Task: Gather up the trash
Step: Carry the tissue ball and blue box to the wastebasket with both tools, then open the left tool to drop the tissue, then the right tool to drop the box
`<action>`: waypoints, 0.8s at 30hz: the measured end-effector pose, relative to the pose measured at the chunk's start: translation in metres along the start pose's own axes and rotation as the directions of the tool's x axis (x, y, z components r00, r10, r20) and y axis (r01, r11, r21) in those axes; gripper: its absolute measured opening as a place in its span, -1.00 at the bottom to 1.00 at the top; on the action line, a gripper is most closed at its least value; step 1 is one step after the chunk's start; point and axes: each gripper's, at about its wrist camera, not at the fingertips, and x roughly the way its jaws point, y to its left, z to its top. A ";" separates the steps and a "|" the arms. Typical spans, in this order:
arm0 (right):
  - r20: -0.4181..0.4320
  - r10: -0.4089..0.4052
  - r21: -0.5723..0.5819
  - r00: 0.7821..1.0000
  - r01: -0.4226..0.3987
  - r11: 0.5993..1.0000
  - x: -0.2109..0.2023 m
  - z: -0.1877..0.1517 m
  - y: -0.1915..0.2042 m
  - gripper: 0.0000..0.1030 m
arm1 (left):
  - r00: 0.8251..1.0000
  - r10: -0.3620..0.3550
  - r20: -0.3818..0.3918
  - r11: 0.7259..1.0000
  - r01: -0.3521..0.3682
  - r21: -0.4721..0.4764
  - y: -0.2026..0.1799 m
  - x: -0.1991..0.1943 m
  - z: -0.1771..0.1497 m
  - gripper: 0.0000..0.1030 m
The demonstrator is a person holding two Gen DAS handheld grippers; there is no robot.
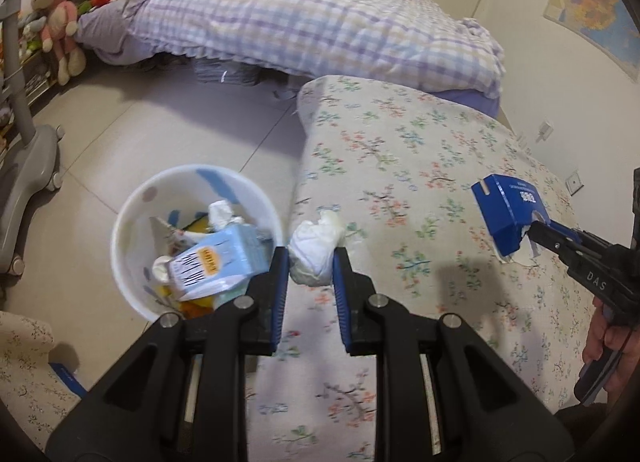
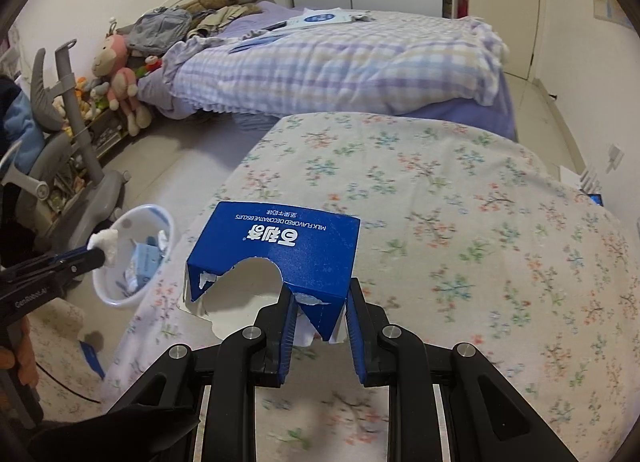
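My left gripper [image 1: 311, 267] is shut on a crumpled white tissue wad [image 1: 316, 252], held over the edge of the floral-covered table [image 1: 420, 166], just right of the white trash bin [image 1: 128, 262]. It also shows in the right wrist view [image 2: 105, 248] beside the bin [image 2: 120, 294]. The bin holds a light blue carton [image 1: 216, 262] and other wrappers. My right gripper [image 2: 322, 308] is shut on the corner of a torn blue biscuit box [image 2: 280, 250], which rests on the table. The box also shows in the left wrist view [image 1: 508, 212].
A bed with a purple checked quilt [image 1: 320, 22] stands behind. A grey chair base [image 1: 28, 166] is on the floor left of the bin. Stuffed toys [image 1: 60, 22] sit at the far left. A blue scrap [image 2: 92, 358] lies on the floor.
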 end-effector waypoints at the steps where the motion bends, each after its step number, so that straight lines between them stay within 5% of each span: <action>1: 0.001 0.016 -0.004 1.000 -0.016 1.000 0.004 0.003 0.007 -0.53 | 1.000 0.012 -0.008 1.000 -0.012 -0.016 0.010 0.002 0.000 -0.53; 11: -0.009 0.106 -0.042 0.994 -0.106 0.993 0.035 0.015 0.066 -0.53 | 0.992 0.118 -0.032 0.987 -0.121 -0.107 0.069 0.013 -0.001 -0.48; 13: -0.012 0.115 -0.048 0.993 -0.115 0.992 0.041 0.017 0.076 -0.53 | 0.988 0.149 -0.041 0.982 -0.152 -0.111 0.077 0.013 0.000 0.13; 15: -0.014 0.123 -0.047 0.992 -0.123 0.991 0.046 0.018 0.083 -0.53 | 0.983 0.180 -0.045 0.975 -0.185 -0.123 0.084 0.011 0.000 0.37; 24: -0.064 0.089 -0.123 0.994 -0.096 0.988 0.075 0.028 0.132 -0.53 | 0.961 0.266 -0.073 0.944 -0.275 -0.183 0.112 -0.005 0.001 0.38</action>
